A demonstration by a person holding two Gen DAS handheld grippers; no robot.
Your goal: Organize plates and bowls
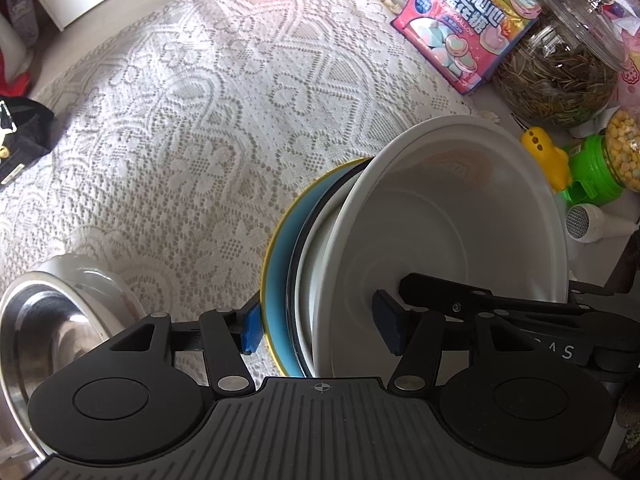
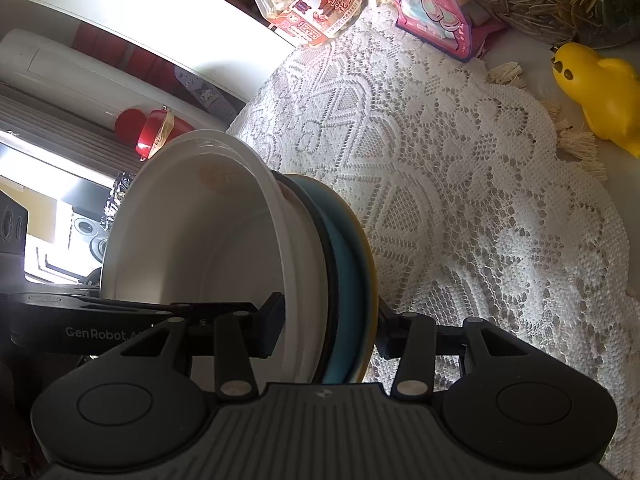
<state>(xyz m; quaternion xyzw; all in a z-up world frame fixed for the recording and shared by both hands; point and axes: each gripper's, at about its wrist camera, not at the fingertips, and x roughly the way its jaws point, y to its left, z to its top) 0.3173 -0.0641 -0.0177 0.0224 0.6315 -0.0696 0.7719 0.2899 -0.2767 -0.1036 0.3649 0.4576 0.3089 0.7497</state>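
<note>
We hold a tilted stack — white bowl point(image 1: 460, 216) nested in a blue plate point(image 1: 280, 280) — between both tools: left hand-held gripper point(image 1: 316, 330) and right hand-held gripper point(image 2: 326, 330) each clamped on its rim, above the lace-covered counter point(image 1: 180, 120). Farther off, a marshmallow bag point(image 1: 468, 28).

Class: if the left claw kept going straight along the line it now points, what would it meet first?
The left claw already clamps the stacked dishes; beyond them, probably the lace cloth, though depth is unclear.
</note>
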